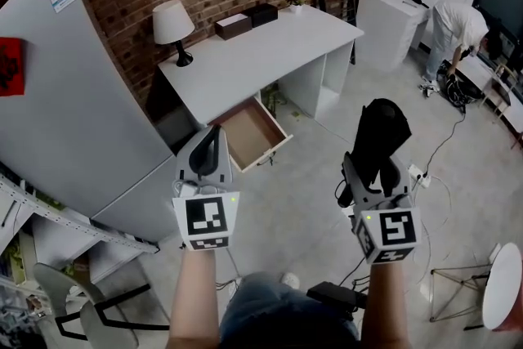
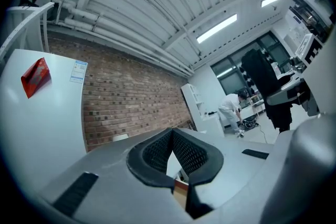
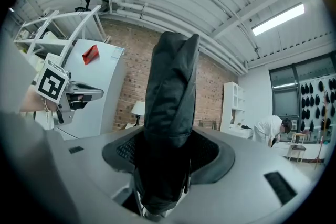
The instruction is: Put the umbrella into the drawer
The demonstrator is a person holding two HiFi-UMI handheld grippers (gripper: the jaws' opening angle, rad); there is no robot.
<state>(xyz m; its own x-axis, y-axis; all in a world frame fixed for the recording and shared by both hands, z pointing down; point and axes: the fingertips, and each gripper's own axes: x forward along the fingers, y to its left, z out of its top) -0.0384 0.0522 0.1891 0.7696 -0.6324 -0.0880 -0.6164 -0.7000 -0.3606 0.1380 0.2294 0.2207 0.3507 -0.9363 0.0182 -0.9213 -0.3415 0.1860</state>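
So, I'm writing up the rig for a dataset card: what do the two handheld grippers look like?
The left gripper and right gripper are smooth grey shells with black textured pads. Each carries a white cube with black square markers. No sleeves cover the forearms.

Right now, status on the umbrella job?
Left tongs shut, empty. Right tongs shut on umbrella. Drawer open, umbrella not yet in. Nothing seen in the way.

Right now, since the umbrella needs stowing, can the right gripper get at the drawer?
Probably yes. The drawer is pulled out and looks empty, and only bare floor lies between it and the right gripper, shut on the umbrella. It hangs some way off, so a step closer seems needed.
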